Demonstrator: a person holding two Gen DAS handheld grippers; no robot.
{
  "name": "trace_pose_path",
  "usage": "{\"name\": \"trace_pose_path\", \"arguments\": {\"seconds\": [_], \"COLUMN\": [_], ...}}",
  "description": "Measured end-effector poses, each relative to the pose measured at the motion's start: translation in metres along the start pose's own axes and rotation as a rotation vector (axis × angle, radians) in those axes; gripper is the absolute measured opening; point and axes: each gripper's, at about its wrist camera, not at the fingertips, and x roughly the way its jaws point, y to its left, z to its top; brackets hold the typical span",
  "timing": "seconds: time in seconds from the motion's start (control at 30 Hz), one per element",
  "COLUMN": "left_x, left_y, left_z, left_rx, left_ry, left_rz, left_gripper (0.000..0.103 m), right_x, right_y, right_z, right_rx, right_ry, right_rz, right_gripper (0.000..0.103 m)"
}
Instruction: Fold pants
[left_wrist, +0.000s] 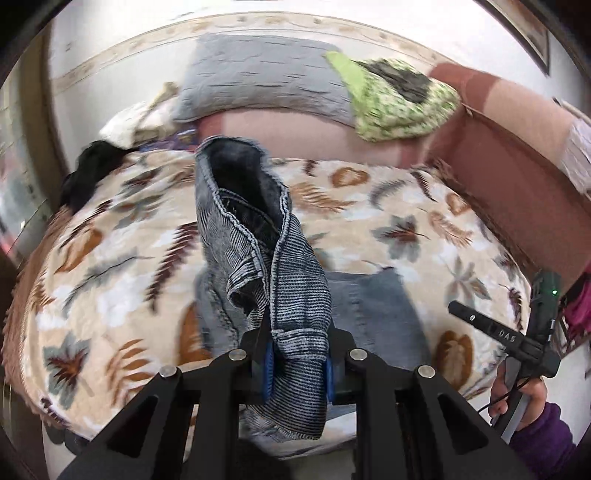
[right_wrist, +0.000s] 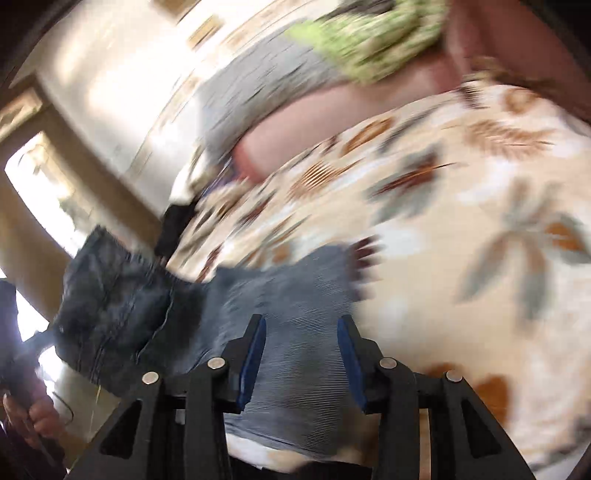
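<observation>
- Pants (left_wrist: 258, 236), grey-blue denim, hang bunched above the bed (left_wrist: 424, 221); one part lies on the leaf-print blanket.
- Left gripper (left_wrist: 299, 365) fingers are clenched on a hem.
- Right gripper (right_wrist: 301, 354) fingers stand apart over the denim, grasping nothing.
- Best, I'd say: lift until the leg hangs straight, then lay it edge to edge.
- Only the left view shows the green pillow (left_wrist: 399, 99) sharply; the right view is blurred.

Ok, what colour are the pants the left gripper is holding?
Faded blue-grey denim pants, clamped in the left gripper; clearest in the left wrist view.
</observation>
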Motion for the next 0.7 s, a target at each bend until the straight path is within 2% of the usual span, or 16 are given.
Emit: {"name": "trace_pose_path", "arguments": {"seconds": [0.1,0.13,0.2,0.23,0.3,0.33,0.37,0.4,0.53,0.63,0.7], "left_x": [0.032,0.043,0.077,0.086,0.103,0.101,0.093,0.085,0.062,0.056,0.057], "left_y": [-0.045,-0.056,-0.087,-0.094,-0.108,-0.107,-0.102,-0.095,-0.049,-0.009,0.014], "left_z": [0.006,0.005,-0.002,-0.006,-0.021,-0.026,-0.031,-0.034,-0.034,-0.039,-0.045], "left_rx": [0.027,0.034,0.051,0.071,0.131,0.141,0.143,0.144,0.096,0.050,0.021], "left_ry": [0.040,0.048,0.045,0.053,0.104,0.105,0.086,0.070,0.021,0.026,0.044], "left_rz": [-0.031,-0.040,-0.079,-0.079,-0.032,-0.052,-0.082,-0.075,0.011,0.073,0.121], "left_gripper": [0.022,0.026,0.043,0.058,0.060,0.060,0.060,0.060,0.068,0.068,0.068], "right_x": [-0.028,-0.035,-0.044,-0.048,-0.054,-0.054,-0.056,-0.056,-0.043,-0.028,-0.017], "right_y": [-0.034,-0.043,-0.055,-0.060,-0.063,-0.062,-0.062,-0.061,-0.060,-0.047,-0.031], "right_z": [0.006,0.008,0.010,0.009,0.009,0.008,0.007,0.007,0.004,-0.003,-0.008], "right_rx": [0.066,0.083,0.112,0.122,0.124,0.111,0.094,0.081,0.074,0.067,0.059], "right_ry": [-0.055,-0.070,-0.084,-0.084,-0.086,-0.085,-0.084,-0.083,-0.042,0.014,0.063], "right_rz": [-0.047,-0.066,-0.089,-0.093,-0.109,-0.121,-0.134,-0.142,-0.124,-0.057,0.031], "right_gripper": [0.044,0.044,0.044,0.044,0.044,0.044,0.044,0.044,0.044,0.044,0.047]}}
